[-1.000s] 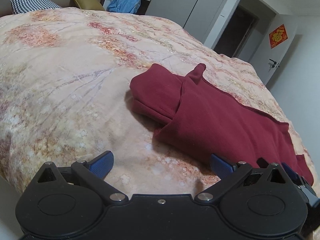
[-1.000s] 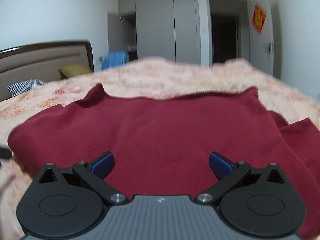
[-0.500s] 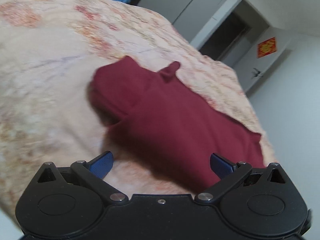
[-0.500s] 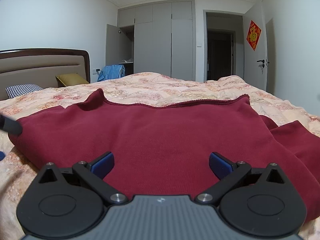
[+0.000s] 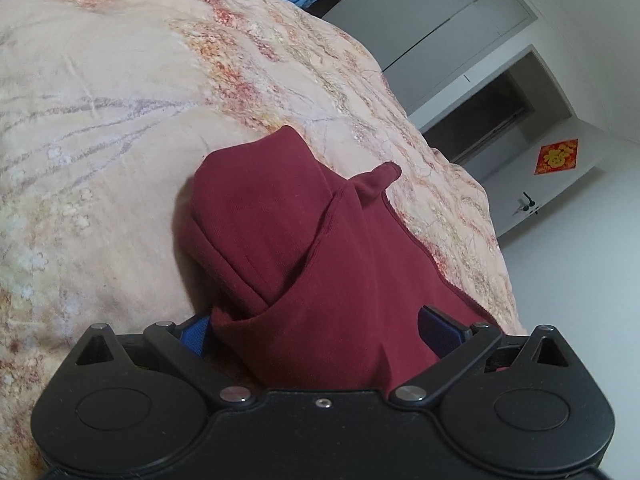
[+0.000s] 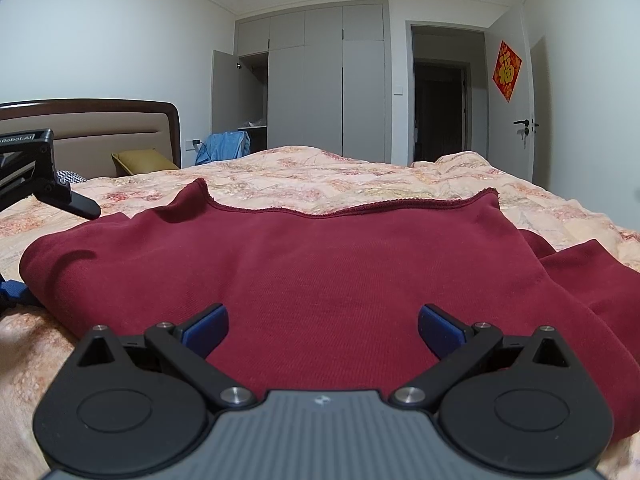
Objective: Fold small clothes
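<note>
My left gripper (image 5: 316, 330): jaws apart, straddling garment (image 5: 320, 248) corner at 12 o'clock | long axis toward 1 o'clock on bedspread (image 5: 100, 120) | right gripper (image 6: 323, 326): apart, over cloth (nothing clamped)

Even, soft indoor light, sharp focus, faint shadows, fisheye bending with dark corners.

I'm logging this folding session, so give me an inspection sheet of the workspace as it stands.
Surface: floral bedspread, wrinkled.
Job's things: dark red garment lying on it, partly folded, one flap over another.
Clutter: checked pillow, mustard cushion, blue cloth near the headboard.
Grippers: left gripper open, garment edge between its fingers; right gripper open above the garment.
Cables: nothing seen.
Surroundings: grey wardrobe, one door open; dark doorway; red wall ornament.
</note>
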A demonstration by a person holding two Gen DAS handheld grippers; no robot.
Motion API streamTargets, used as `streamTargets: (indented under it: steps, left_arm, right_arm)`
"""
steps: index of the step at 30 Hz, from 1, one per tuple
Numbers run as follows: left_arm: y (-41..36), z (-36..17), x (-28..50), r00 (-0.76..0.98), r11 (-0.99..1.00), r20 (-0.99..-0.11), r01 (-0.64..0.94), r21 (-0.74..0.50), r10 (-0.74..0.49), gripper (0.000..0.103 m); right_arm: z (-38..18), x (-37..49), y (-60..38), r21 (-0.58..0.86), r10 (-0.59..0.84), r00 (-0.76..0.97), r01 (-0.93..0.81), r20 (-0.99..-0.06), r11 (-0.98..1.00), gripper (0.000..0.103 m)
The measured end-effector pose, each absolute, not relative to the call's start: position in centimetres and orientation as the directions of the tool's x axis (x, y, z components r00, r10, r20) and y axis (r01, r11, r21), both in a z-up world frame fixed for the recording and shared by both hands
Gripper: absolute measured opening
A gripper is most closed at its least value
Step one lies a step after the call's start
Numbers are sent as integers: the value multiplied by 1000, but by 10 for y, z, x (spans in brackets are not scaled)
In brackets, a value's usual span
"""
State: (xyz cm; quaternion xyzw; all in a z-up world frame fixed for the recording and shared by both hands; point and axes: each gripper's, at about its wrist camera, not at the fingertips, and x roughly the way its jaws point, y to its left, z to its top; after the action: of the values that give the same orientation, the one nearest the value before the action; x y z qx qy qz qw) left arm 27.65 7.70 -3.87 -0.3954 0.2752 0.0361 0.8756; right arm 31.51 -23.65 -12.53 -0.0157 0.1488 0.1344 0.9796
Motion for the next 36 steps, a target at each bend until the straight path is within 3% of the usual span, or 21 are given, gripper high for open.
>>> streamTargets:
  steps: [21,24,29,36]
  left_arm:
    - [74,-39,272,846,707,-518,-292,-644,-123,95]
    - [75,-38,272,847,700,-523,-314,-641,-99,88]
    - [80,-38,272,847,689,-530,-353,-633,-54,66]
    - [81,-39,274,845,698,-534,-363,-618,-34,51]
  right_arm:
    - [-126,315,-237,10,259,920,-268,-295,963,103]
    - [-126,315,-237,10,259,920,-268,-295,963,103]
    - [-126,315,-237,10,260,920,-269,-295,963,103]
    - [-126,315,-237,10,259,920,-269,-294,963,103]
